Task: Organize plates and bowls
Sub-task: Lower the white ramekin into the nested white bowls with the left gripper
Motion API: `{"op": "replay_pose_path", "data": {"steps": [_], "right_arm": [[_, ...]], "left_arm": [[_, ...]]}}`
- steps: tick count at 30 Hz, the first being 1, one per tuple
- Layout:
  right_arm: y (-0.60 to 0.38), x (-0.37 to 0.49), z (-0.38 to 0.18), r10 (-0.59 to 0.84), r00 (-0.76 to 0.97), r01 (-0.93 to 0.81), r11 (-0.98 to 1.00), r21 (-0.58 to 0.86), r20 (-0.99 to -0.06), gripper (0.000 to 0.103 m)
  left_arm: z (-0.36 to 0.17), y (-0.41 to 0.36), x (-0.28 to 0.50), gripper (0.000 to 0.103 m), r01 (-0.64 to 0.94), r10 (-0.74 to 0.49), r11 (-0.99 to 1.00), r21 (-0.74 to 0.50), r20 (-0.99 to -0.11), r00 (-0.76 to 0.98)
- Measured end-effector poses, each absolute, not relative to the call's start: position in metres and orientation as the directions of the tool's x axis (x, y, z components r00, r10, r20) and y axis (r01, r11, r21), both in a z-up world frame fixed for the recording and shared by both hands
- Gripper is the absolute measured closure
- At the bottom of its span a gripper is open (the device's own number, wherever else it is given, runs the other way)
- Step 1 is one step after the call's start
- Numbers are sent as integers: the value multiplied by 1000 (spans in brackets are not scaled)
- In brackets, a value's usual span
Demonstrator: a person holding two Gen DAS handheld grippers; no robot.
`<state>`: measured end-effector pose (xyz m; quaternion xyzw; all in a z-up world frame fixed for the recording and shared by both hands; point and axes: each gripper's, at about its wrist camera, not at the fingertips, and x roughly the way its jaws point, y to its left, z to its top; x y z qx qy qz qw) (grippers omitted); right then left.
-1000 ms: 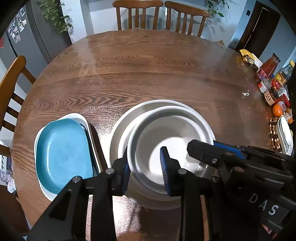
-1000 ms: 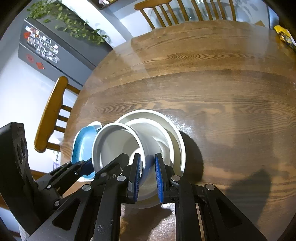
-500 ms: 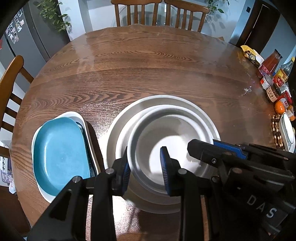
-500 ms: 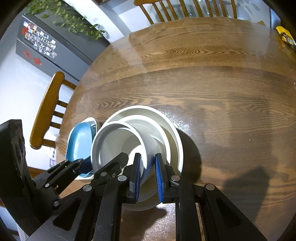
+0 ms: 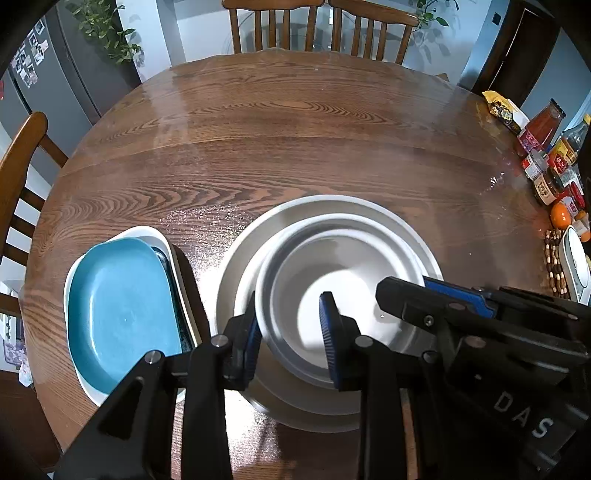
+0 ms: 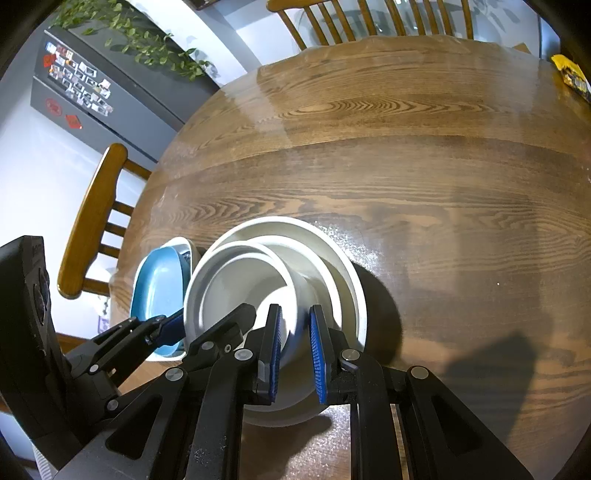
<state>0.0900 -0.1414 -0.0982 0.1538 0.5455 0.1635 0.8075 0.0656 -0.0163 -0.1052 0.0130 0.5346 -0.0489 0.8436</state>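
Now my right claw (image 6: 295, 349) pinches the near rim of a white bowl (image 6: 240, 288), which sits nested in a wider white bowl (image 5: 410, 236) on the round tabletop (image 5: 295, 147). My left claw (image 5: 290, 334) straddles that bowl's left rim, pads spread. Left of them, a teal plate (image 5: 118, 310) lies in a white dish (image 5: 147, 232).

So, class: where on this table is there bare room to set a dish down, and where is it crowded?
Bare wood spans the far half of the table, between the chairs and the white bowls. Crowded: the condiment bottles at the right edge, and the near side, where the blue plate sits beside the bowls.
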Motion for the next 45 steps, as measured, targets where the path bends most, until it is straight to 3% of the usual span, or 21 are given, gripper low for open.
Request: {"op": "replay_pose_path", "data": {"steps": [45], "right_arm": [[-141, 88, -90, 430, 374, -101, 900, 425, -822, 85]], "left_arm": [[-97, -17, 64, 74, 95, -45, 996, -2, -889, 456]]}}
